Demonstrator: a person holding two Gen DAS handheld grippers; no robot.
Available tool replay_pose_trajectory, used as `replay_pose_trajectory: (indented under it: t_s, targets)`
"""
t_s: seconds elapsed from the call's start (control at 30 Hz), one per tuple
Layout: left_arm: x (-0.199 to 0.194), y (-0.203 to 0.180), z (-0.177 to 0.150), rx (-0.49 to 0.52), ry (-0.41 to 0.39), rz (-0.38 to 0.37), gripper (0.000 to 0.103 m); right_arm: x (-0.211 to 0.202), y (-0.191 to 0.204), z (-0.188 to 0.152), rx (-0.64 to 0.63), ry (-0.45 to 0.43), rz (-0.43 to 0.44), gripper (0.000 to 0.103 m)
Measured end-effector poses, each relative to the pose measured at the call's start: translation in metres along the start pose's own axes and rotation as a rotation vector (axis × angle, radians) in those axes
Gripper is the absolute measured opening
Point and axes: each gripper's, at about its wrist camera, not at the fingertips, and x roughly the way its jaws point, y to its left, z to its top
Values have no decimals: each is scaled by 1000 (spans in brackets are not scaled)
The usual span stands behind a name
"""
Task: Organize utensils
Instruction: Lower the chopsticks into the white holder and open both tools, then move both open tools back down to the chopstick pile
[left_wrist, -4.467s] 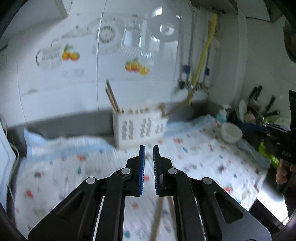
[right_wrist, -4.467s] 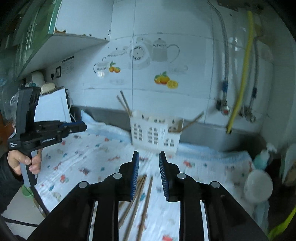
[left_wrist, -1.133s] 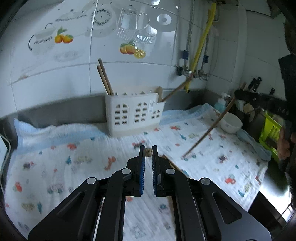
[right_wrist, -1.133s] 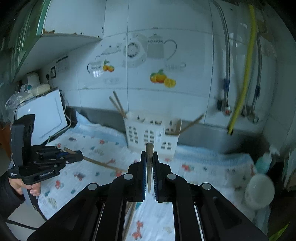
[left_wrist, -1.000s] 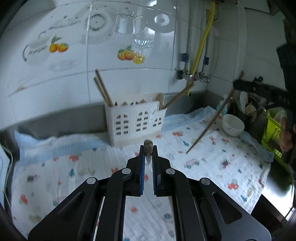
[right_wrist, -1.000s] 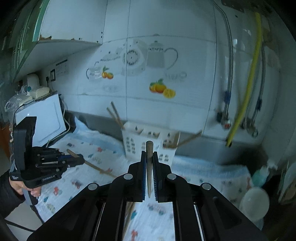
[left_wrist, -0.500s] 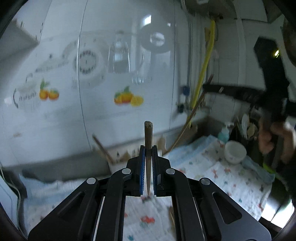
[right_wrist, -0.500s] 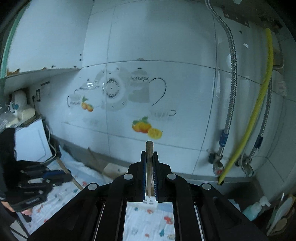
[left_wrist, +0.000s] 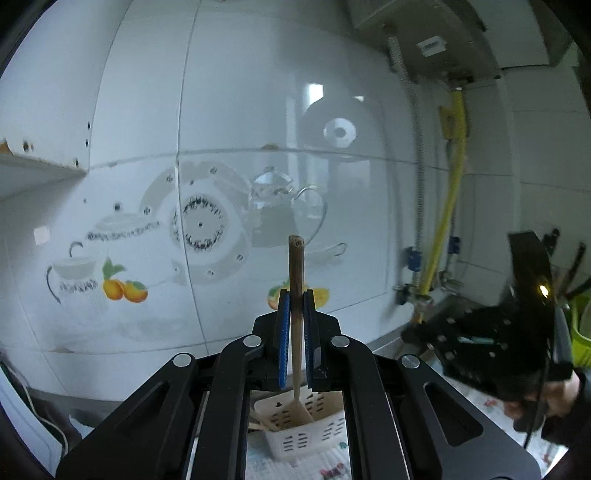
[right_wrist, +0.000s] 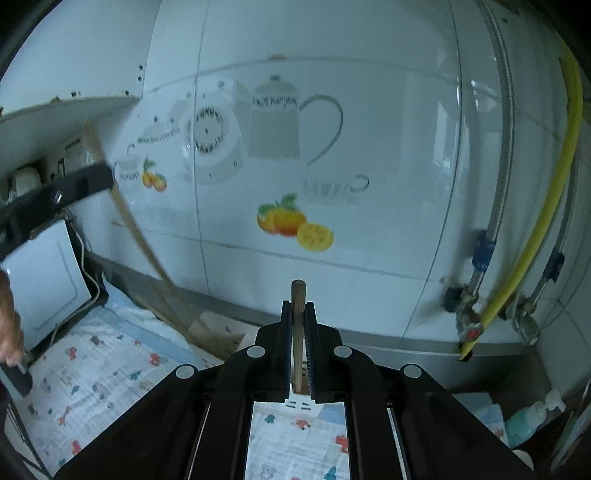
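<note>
My left gripper is shut on a wooden chopstick held upright; its lower tip reaches down into the white slotted utensil holder below the fingers. My right gripper is shut on another wooden chopstick, also upright, above the same holder, of which only a small part shows between the fingers. The left gripper with its chopstick shows at the left of the right wrist view. The right gripper's body shows at the right of the left wrist view.
A patterned cloth covers the counter. The tiled wall with fruit and teapot decals is close ahead. A yellow hose and pipes run down at the right. A white appliance stands at the left, a soap bottle at the right.
Both grippers have tilted up and moved closer to the wall and over the holder. The left chopstick's tip now enters the holder. Both stay shut on their chopsticks.
</note>
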Motion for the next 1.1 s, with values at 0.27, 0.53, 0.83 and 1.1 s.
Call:
replay_pose_trajectory:
  t_s: [0.27, 0.53, 0.83, 1.1]
  targets:
    - [40, 14, -28, -64, 96, 9, 5, 12, -8, -14, 12, 30, -10, 7]
    - [54, 20, -46, -88, 148, -22, 7, -10, -8, -13, -1, -17, -19, 15]
    - [10, 6, -41, -54, 106, -52, 9, -65, 11, -35, -13, -60, 35, 20]
    - [-57, -8, -73, -41, 139, -74, 16, -124, 38, -94, 6, -65, 101, 20]
